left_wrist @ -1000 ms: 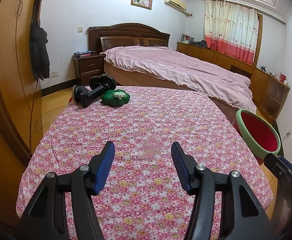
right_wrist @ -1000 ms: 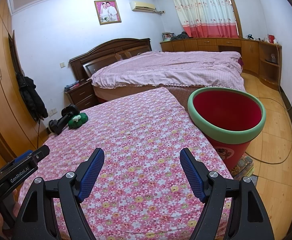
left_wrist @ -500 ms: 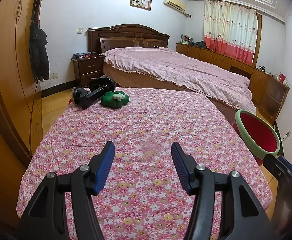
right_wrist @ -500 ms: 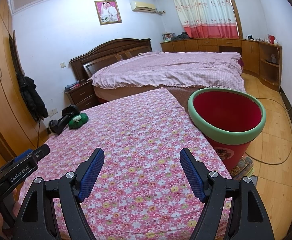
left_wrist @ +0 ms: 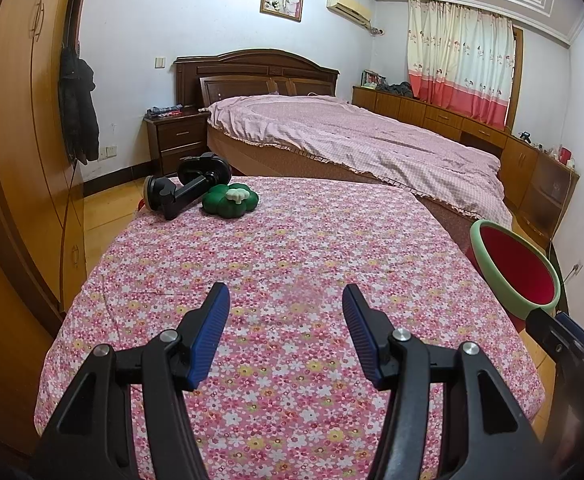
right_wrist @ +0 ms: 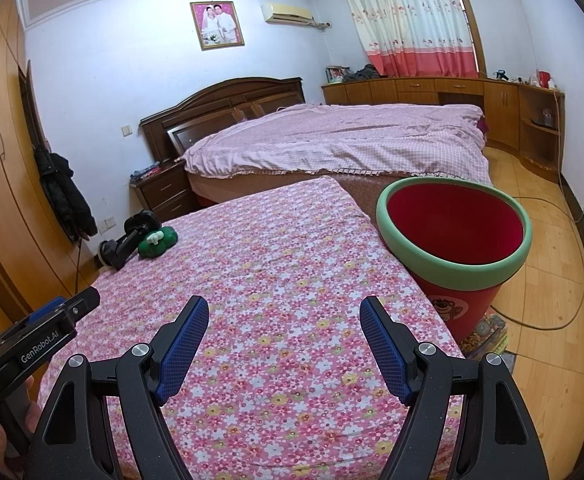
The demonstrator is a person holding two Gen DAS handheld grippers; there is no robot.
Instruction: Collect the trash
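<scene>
A red bin with a green rim (right_wrist: 454, 232) stands on the floor at the right side of the floral-covered table (right_wrist: 275, 264); in the left wrist view the red bin (left_wrist: 516, 268) shows at the right edge. At the table's far left end lie a green clover-shaped object (left_wrist: 231, 199) and a black clamp-like holder (left_wrist: 183, 192); both the green object (right_wrist: 156, 241) and the black holder (right_wrist: 125, 244) also show in the right wrist view. My left gripper (left_wrist: 285, 308) hangs open over the near part of the table, nothing between its fingers. My right gripper (right_wrist: 283, 316) is open and empty too.
A large bed with a pink cover (left_wrist: 356, 140) lies beyond the table. A wooden wardrobe (left_wrist: 23, 120) with a hanging dark jacket (left_wrist: 77, 108) lines the left. A nightstand (left_wrist: 177, 138) stands by the bed. A cable (right_wrist: 548, 312) runs over the wooden floor at the right.
None in the right wrist view. The left wrist view has shifted slightly, so the far objects sit a touch lower; both grippers keep the same opening.
</scene>
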